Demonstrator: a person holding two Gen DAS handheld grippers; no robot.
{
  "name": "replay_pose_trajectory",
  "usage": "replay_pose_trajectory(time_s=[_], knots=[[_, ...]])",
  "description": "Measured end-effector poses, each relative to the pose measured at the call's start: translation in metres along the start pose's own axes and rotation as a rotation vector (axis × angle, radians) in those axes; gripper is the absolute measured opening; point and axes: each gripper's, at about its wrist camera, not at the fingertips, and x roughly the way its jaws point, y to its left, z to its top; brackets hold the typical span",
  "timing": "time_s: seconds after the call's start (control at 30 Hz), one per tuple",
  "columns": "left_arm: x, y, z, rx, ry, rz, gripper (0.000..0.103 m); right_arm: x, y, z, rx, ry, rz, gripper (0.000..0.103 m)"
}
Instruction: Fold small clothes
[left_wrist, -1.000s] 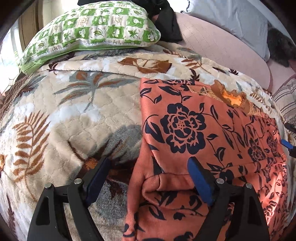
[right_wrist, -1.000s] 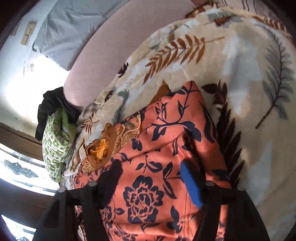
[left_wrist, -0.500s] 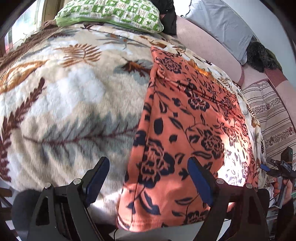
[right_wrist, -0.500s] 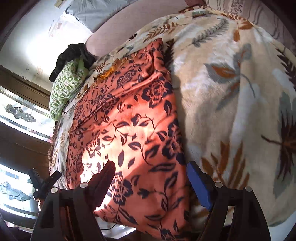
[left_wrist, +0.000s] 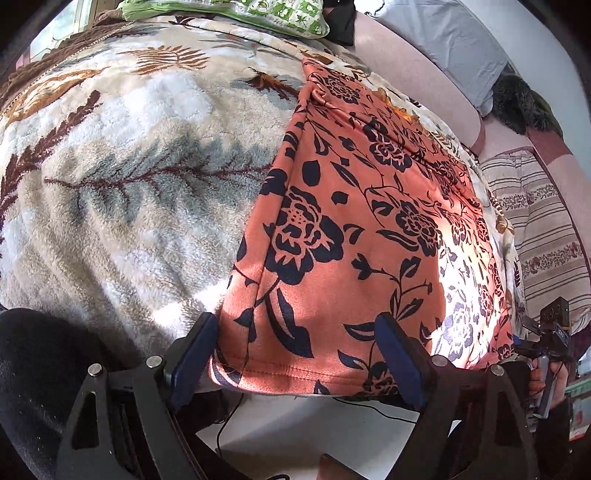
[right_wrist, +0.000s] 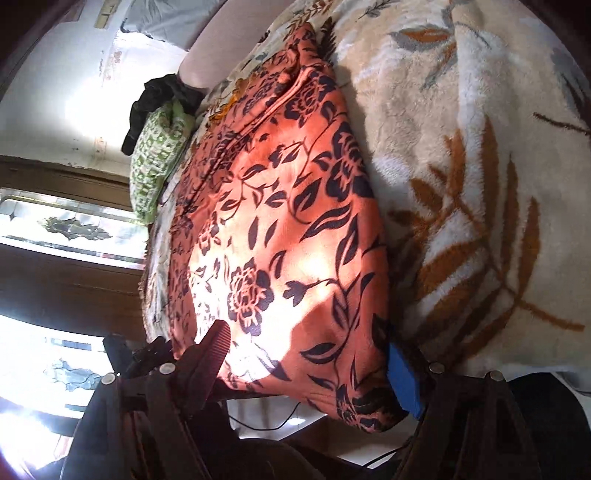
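Garment (left_wrist: 362, 229) hem prob. past blanket (left_wrist: 122, 206) edge

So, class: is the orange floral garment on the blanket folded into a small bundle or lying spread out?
Spread out: the orange floral garment lies long and flat across the leaf-patterned blanket, its hem at the bed's edge.

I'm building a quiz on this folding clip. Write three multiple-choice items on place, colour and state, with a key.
1. Where does the garment lie?
A. on the leaf-print blanket
B. on the floor
C. on a chair

2. Which colours is the garment?
A. green and white
B. orange with dark flowers
C. plain grey

3. How stands the left claw?
A. shut on the hem
B. open, hem between its fingers
C. shut on the pillow

Key: A, the blanket shows around the garment; B, dark flowers cover the orange cloth; B, both blue pads stand apart, neither pinching the cloth.
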Motion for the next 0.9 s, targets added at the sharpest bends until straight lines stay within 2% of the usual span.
replay_pose_trajectory(time_s=[0.1, 0.27, 0.3, 0.33, 0.37, 0.4, 0.43, 0.5, 0.57, 0.6, 0.63, 0.7, 0.73, 0.77, 0.8, 0.83, 0.87, 0.9], knots=[[0.006, 0.003, -0.002, -0.02, 0.011, 0.015, 0.086, 0.003, -0.009, -0.004, 0.042, 0.008, -0.001, 0.082], [0.005, 0.002, -0.003, 0.0, 0.018, 0.016, 0.084, 0.003, -0.006, -0.006, 0.035, 0.016, 0.018, 0.082], [0.004, 0.001, -0.004, 0.004, 0.022, 0.021, 0.075, 0.004, -0.008, -0.006, 0.043, 0.02, 0.017, 0.082], [0.003, 0.002, -0.004, 0.009, 0.026, 0.022, 0.056, 0.004, -0.008, -0.006, 0.048, 0.019, 0.013, 0.082], [0.004, 0.002, -0.005, 0.011, 0.031, 0.026, 0.046, 0.004, -0.007, -0.006, 0.046, 0.018, 0.015, 0.082], [0.004, 0.005, -0.005, 0.004, 0.038, 0.026, 0.032, 0.003, -0.006, -0.007, 0.041, 0.017, 0.018, 0.082], [0.003, 0.009, -0.006, -0.015, 0.037, 0.022, 0.026, 0.003, -0.004, -0.007, 0.036, 0.017, 0.022, 0.081], [0.002, 0.015, -0.005, -0.048, 0.035, 0.013, 0.028, 0.006, -0.002, -0.009, 0.029, 0.029, 0.029, 0.081], [0.004, 0.016, -0.004, -0.055, 0.041, -0.009, 0.04, 0.008, -0.002, -0.01, 0.028, 0.034, 0.021, 0.081], [0.004, 0.013, -0.004, -0.04, 0.044, -0.026, 0.053, 0.009, -0.003, -0.01, 0.031, 0.036, 0.019, 0.081], [0.004, 0.008, -0.004, -0.019, 0.045, -0.021, 0.059, 0.01, -0.004, -0.009, 0.04, 0.041, 0.018, 0.082], [0.006, -0.001, -0.005, 0.032, 0.048, 0.026, 0.057, 0.011, -0.005, -0.008, 0.044, 0.047, 0.013, 0.082], [0.007, -0.003, -0.005, 0.05, 0.049, 0.051, 0.033, 0.012, -0.003, -0.008, 0.035, 0.049, 0.011, 0.08], [0.007, -0.003, -0.004, 0.058, 0.055, 0.063, 0.016, 0.012, -0.002, -0.008, 0.027, 0.052, 0.008, 0.068], [0.005, -0.001, -0.002, 0.039, 0.063, 0.028, 0.009, 0.014, -0.002, -0.008, 0.03, 0.059, -0.003, 0.056], [-0.002, 0.001, 0.0, 0.012, 0.052, 0.002, 0.009, 0.013, -0.004, -0.008, 0.039, 0.055, -0.022, 0.032], [-0.012, 0.0, 0.003, 0.01, 0.027, -0.016, 0.009, 0.011, -0.004, -0.008, 0.047, 0.043, -0.021, 0.024], [-0.023, -0.003, 0.006, 0.019, -0.006, -0.026, 0.009, 0.004, -0.001, -0.007, 0.045, 0.023, -0.001, 0.02]])
